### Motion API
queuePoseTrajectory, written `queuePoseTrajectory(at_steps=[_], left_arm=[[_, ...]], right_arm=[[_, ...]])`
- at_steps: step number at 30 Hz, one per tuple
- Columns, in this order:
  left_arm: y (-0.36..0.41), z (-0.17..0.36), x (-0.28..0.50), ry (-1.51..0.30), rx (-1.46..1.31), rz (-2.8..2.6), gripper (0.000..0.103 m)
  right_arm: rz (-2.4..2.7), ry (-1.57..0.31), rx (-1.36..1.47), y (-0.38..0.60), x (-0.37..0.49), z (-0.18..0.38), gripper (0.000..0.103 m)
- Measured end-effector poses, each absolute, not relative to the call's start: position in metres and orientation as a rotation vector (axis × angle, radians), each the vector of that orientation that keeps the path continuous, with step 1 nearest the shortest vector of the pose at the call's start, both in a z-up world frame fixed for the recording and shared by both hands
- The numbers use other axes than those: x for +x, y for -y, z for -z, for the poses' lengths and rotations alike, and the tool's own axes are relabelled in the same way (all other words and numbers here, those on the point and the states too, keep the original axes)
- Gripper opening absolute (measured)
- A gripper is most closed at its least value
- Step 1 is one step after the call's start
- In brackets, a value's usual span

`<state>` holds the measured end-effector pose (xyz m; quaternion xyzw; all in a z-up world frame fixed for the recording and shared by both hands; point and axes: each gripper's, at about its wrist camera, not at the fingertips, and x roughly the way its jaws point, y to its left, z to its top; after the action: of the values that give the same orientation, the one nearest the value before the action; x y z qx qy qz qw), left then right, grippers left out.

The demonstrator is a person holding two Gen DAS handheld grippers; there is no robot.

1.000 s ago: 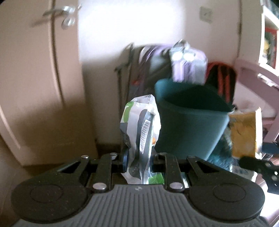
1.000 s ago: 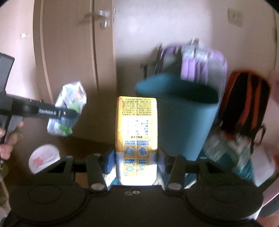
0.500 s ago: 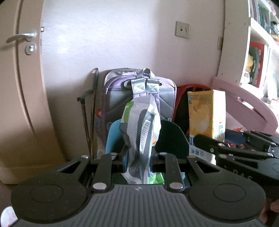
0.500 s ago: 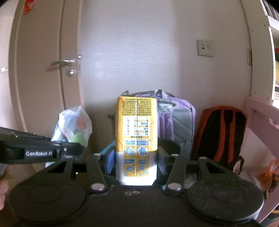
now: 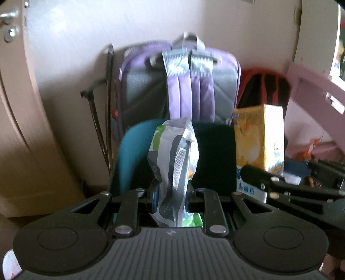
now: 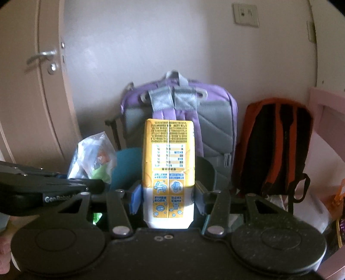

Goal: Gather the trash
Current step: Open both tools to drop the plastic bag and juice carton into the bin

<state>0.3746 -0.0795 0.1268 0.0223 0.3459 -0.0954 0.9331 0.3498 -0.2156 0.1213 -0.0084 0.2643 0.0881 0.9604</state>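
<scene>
Pale wall, door left; purple backpack behind teal bin. Left tool pinches wrapper; right tool grips yellow carton; floor probably hidden.

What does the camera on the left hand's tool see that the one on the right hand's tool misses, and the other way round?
Only the left view shows the barcode side of the crumpled wrapper pinched between the left tool's fingers, with the bin's dark inside right behind it.

Only the right view shows the wall socket and the printed back of the yellow carton held in the right tool's fingers.

Both show the teal bin, the purple backpack, the orange and black backpack, the door handle, and each other's load.
</scene>
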Motion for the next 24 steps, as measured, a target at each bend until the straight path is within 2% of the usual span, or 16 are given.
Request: queuePoseTrajectory(at_steps=[10,15,17,19,21,23,24], left_arm=[[0.092,-0.099,0.394,-0.762,0.087,0.207,0.024],[0.089,-0.099,0.393,-0.763,0.07,0.189,0.038],[0.085,-0.102,0.391,-0.756,0.057,0.176,0.055],[0.083,-0.106,0.386,-0.744,0.056,0.18,0.056],[0.082,-0.11,0.38,-0.736,0.057,0.183,0.057],[0.08,-0.117,0.372,-0.727,0.051,0.182,0.067],[0.08,-0.12,0.367,-0.718,0.048,0.184,0.069]], right_arm=[[-0.183,-0.613,0.014,0.221,0.37,-0.094,0.05],[-0.191,-0.61,0.04,0.227,0.372,-0.094,0.055],[-0.191,-0.602,0.052,0.229,0.369,-0.097,0.056],[-0.196,-0.591,0.063,0.231,0.364,-0.102,0.06],[-0.201,-0.577,0.073,0.233,0.357,-0.107,0.069],[-0.204,-0.567,0.076,0.235,0.349,-0.113,0.07],[-0.204,-0.562,0.076,0.235,0.344,-0.116,0.073]])
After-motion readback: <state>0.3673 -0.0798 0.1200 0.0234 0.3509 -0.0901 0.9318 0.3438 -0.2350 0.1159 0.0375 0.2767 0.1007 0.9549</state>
